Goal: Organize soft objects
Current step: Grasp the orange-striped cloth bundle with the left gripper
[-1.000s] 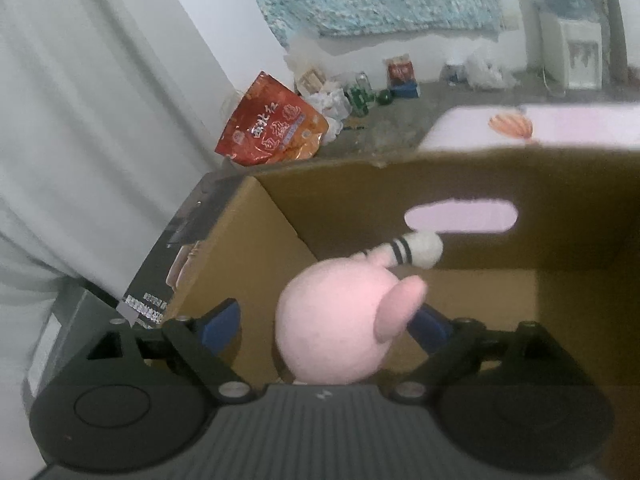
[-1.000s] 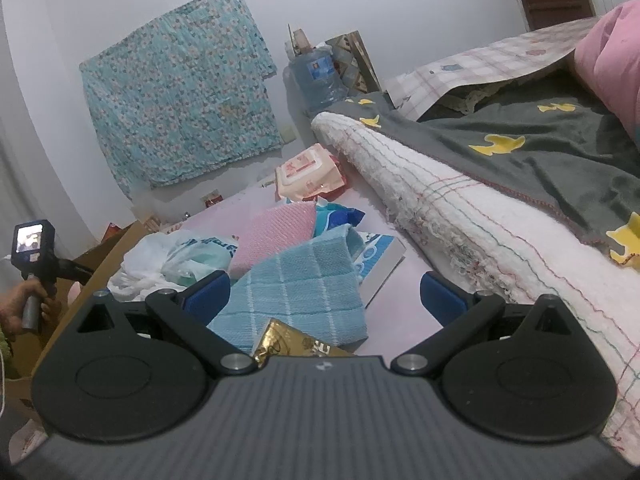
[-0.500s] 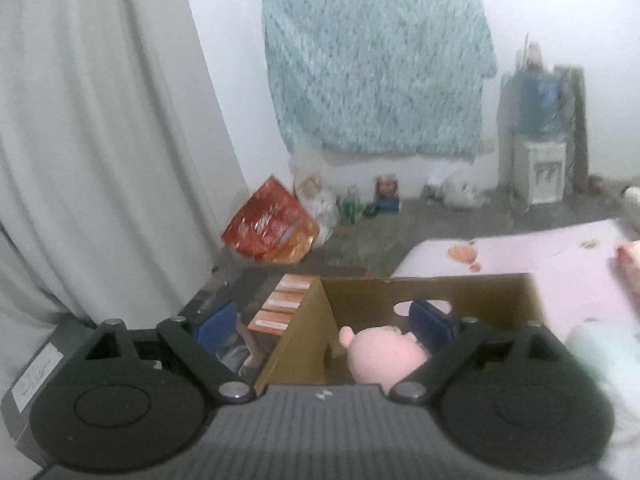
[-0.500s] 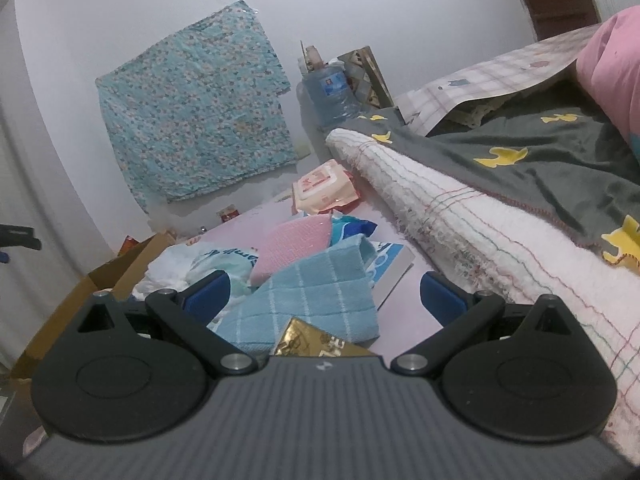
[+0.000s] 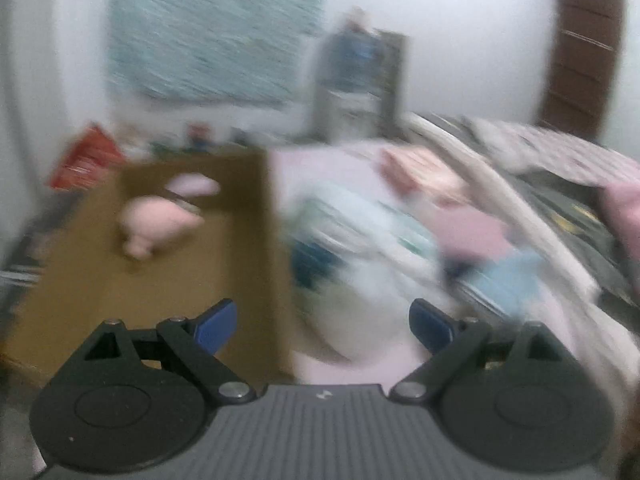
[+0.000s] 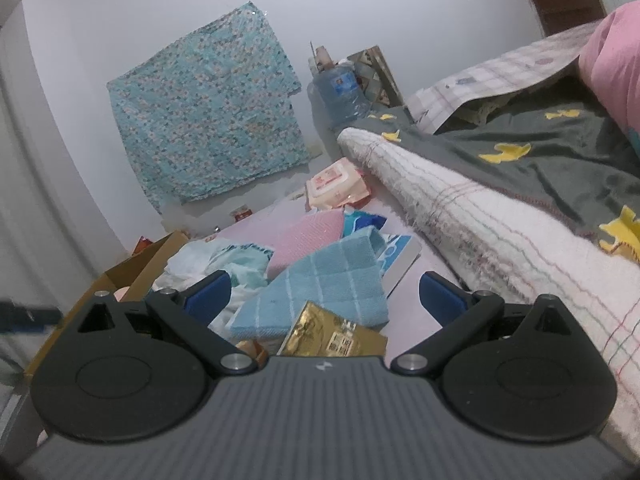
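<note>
In cardboard box (image 5: 168,280): pink plush toy (image 5: 158,220), rounded, blurred; both hand-held grippers released, empty.

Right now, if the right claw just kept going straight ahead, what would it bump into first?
Probably the gold packet lying just under the open right claw, or the blue checked towel right behind it. Depth is hard to judge from this view.

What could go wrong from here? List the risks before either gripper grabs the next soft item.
1. The gold foil packet lies against the blue towel; the right gripper, open just above, might pinch both.
2. The left wrist view is badly blurred, so the left gripper may misjudge the white cloth beside the cardboard box.
</note>
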### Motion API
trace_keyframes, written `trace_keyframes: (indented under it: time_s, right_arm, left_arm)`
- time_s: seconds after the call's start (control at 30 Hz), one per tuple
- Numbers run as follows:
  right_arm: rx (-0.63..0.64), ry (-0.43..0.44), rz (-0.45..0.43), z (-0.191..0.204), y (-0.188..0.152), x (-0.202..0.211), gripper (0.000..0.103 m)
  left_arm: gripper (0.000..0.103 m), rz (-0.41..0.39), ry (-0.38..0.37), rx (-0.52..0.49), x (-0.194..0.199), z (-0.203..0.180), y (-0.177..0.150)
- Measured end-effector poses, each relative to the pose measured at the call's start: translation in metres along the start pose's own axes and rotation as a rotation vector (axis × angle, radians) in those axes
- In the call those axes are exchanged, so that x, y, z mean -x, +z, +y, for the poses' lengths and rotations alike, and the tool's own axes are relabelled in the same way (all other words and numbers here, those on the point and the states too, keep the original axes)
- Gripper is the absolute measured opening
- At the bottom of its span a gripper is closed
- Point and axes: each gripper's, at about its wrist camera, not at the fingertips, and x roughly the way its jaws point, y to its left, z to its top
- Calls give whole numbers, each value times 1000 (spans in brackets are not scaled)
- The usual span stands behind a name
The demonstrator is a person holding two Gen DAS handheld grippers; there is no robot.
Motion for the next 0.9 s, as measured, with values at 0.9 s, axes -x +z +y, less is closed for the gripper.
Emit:
trace_keyframes:
  time_s: [0.9]
  right_arm:
    - [-81,29,128,-22,-12,-25,84]
  left_arm:
    - [53,314,-223,78,-176,-86,-44]
